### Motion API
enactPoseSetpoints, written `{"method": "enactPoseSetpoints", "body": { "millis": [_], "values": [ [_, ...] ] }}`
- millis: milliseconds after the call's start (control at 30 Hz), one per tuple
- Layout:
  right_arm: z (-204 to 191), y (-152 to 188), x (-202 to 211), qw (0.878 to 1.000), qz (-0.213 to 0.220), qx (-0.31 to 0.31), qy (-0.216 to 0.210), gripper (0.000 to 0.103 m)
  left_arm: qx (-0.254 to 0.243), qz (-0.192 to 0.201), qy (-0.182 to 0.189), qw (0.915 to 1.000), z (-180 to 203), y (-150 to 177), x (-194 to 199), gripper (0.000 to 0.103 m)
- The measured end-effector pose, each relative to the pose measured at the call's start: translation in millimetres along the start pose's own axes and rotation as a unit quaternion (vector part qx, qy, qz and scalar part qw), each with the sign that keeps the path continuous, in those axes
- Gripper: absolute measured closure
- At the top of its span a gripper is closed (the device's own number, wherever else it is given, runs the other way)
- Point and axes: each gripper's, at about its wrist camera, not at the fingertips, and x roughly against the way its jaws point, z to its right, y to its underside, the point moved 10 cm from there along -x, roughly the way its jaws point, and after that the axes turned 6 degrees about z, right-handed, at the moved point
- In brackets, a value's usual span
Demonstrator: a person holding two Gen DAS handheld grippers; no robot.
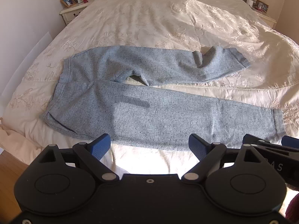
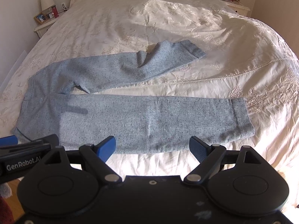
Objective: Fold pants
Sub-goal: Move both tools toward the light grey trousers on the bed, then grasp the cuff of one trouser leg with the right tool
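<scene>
Grey-blue speckled pants (image 1: 149,108) (image 2: 130,119) lie spread flat on a cream bedspread, waistband to the left and both legs running right. The far leg is rumpled near its cuff (image 1: 237,59) (image 2: 192,50); the near leg lies smooth, its cuff (image 2: 241,117) at the right. My left gripper (image 1: 149,147) hovers open just short of the near leg's front edge, nothing between its blue pads. My right gripper (image 2: 152,147) is open too, beside it to the right and equally short of the fabric. Each gripper's body shows at the edge of the other's view.
The embroidered bedspread (image 1: 149,18) (image 2: 112,22) stretches far behind the pants. A nightstand (image 1: 72,13) with a lamp, photo frame and red bottle stands at the back left, another nightstand (image 2: 235,3) at the back right. Wooden floor (image 1: 9,168) shows at the lower left.
</scene>
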Motion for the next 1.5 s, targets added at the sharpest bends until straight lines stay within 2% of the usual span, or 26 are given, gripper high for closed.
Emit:
{"method": "enactPoseSetpoints", "body": {
  "millis": [433,900,1233,1500],
  "values": [
    [6,2,0,1.000,-0.006,-0.017,-0.005,0.013,-0.010,-0.004,-0.009,0.9999,4,0,3,0.013],
    [3,6,-11,0.999,-0.025,-0.019,-0.010,0.016,-0.011,-0.029,-0.009,0.9995,2,4,-9,0.017],
    [-8,1,-45,0.998,-0.061,-0.018,0.007,0.016,-0.027,-0.057,-0.001,0.9980,-8,-8,-46,0.018],
    [-8,-35,-81,0.997,-0.055,-0.038,0.037,0.016,-0.038,-0.067,0.018,0.9968,-22,-42,-95,0.024]
  ]
}}
